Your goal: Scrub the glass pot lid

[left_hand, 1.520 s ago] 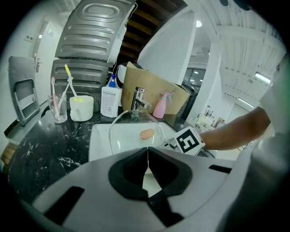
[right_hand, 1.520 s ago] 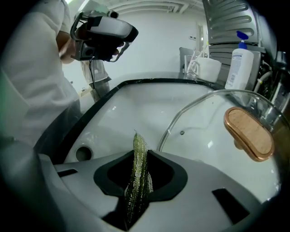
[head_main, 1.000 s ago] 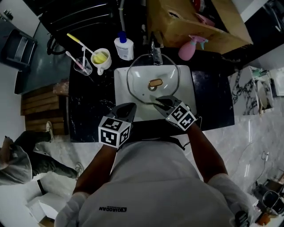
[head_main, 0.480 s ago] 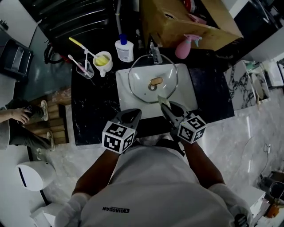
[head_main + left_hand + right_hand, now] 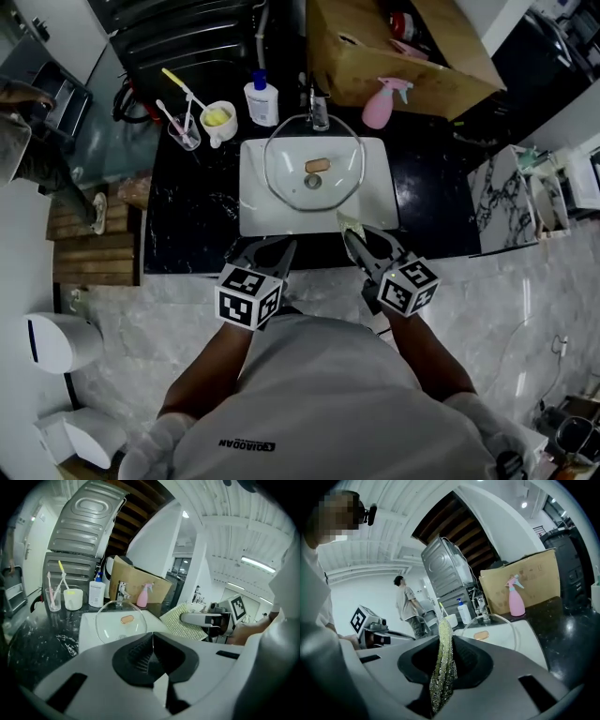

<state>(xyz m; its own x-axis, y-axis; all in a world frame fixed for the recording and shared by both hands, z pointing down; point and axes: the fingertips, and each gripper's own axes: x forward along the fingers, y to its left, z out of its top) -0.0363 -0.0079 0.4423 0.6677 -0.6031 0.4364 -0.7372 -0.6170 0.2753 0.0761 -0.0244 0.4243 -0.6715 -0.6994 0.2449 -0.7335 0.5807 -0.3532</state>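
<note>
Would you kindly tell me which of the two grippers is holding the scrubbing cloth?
The right gripper: its jaws are shut on the yellow-green scrubbing cloth. The left gripper has its jaws together with nothing between them.

The head view looks steeply down onto the sink (image 5: 382, 178) from well above. Each gripper view sits low behind its own jaws, looking level across the counter (image 5: 28, 637). Both share the glass lid (image 5: 110, 627) and pink spray bottle (image 5: 142, 596).

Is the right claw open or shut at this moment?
Shut on the pad. In the right gripper view the right claw has its jaws pressed against this thin pad, edge-on between them.
</note>
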